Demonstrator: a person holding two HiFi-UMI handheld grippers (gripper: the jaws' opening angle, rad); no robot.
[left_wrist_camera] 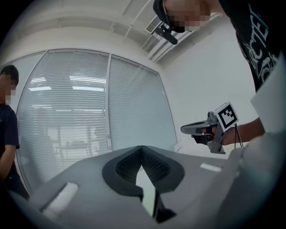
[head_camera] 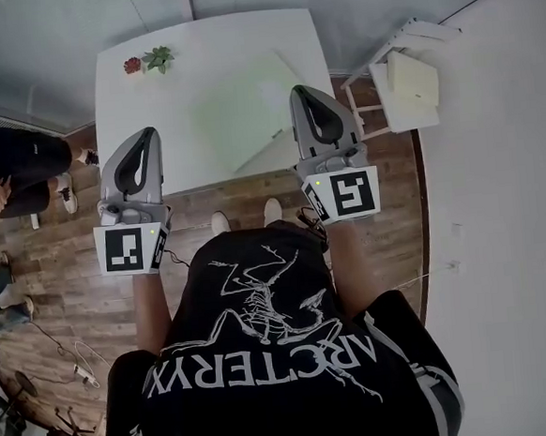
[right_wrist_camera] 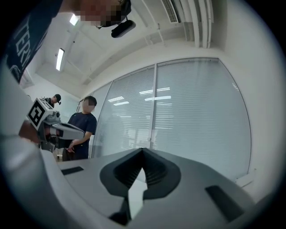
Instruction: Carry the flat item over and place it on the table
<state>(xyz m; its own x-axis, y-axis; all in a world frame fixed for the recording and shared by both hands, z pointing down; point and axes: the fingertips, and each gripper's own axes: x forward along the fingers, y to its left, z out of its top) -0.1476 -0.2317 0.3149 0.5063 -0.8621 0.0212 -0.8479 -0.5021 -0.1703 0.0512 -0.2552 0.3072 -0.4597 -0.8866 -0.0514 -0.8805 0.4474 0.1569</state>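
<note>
White tabletop (head_camera: 152, 118), at the far side of a wooden floor (head_camera: 61, 276), carries the flat item (head_camera: 246, 116), a pale sheet lying flat on the right half. It sits askew to the table's edges, with one corner pointing toward the far right corner and another reaching the near edge. Its sides look about equal, so no long axis can be made out. The right gripper (head_camera: 303, 92) shows just beside the sheet's right edge in the head view. In the right gripper view its jaws are pressed tip to tip with nothing held, aimed up at window blinds (right_wrist_camera: 196, 116). The left gripper (head_camera: 149, 133) hangs over the table's near left part, well apart from the sheet. Its jaws also meet at the tips and grip nothing. At the table's far left corner stands a small plant (head_camera: 150, 60), well apart from the sheet. A white chair (head_camera: 403, 80) stands to the right of the table, near the white wall (head_camera: 506, 194). A seated person (head_camera: 1, 173) is at the left, and cables (head_camera: 67, 355) trail over the floor nearer the wearer. The wearer's shoes (head_camera: 247, 216) stand at the table's near edge.
</note>
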